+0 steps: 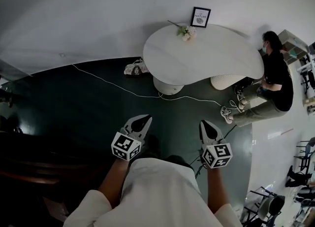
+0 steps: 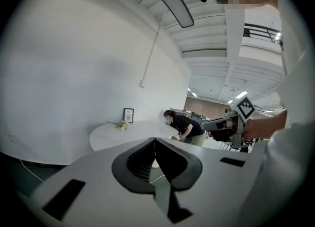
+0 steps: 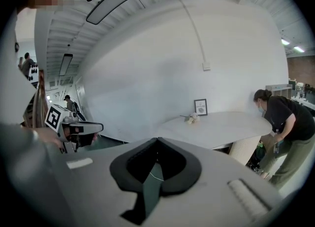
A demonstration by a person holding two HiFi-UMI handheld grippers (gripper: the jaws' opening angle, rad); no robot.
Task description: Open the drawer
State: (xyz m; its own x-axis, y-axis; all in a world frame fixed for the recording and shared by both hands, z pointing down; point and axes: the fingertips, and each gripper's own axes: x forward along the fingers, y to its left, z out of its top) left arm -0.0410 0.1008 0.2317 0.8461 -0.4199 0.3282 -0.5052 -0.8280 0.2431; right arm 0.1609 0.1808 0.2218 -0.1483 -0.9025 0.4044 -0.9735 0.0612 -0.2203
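Dark green floor [image 1: 74, 108] lies between us and the white table [image 1: 197, 63], with a person [image 1: 276, 76] crouched at the table's right end. Our left gripper [image 1: 142, 119] and right gripper [image 1: 205, 124] hover short of the table, jaws pressed together on nothing. No view shows the drawer, so we judge everything remains: finding, gripping, pulling.

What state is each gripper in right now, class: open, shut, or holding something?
Left gripper: shut, nothing between its jaws.
Right gripper: shut, nothing between its jaws.
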